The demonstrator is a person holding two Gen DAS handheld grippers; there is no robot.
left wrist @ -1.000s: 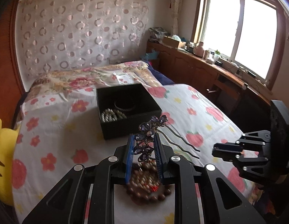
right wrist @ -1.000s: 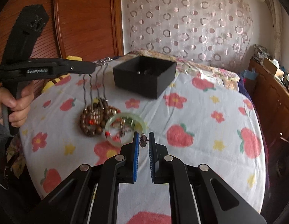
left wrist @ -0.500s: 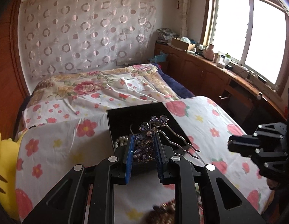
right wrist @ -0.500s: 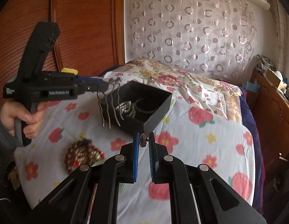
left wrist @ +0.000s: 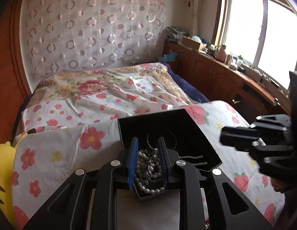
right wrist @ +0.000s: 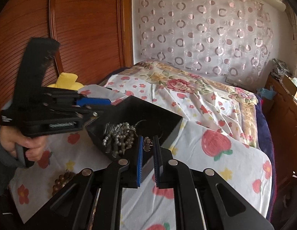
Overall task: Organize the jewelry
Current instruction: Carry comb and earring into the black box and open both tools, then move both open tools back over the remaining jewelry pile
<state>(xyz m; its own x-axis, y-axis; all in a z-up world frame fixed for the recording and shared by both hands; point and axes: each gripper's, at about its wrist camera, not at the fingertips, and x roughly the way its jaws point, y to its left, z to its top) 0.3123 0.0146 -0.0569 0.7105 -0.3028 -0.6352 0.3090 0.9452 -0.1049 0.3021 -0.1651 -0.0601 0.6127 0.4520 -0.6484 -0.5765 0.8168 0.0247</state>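
Earring (right wrist: pixel 147 143) sits pinched in right tool (right wrist: pixel 148 149), above box (right wrist: pixel 173 132).

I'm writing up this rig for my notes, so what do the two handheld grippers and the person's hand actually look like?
Both are matte black, angular frames with cut-out slots and round silver bolts. The right gripper and left gripper have ribbed blue pads. Seen side-on, the left one has a pistol handle, white lettering and a metal spring. The bare hand wears a grey sleeve.

Right tool (left wrist: pixel 242 140) motion-blurred; wooden bead bracelet (right wrist: pixel 62 180) half hidden behind right tool's frame.
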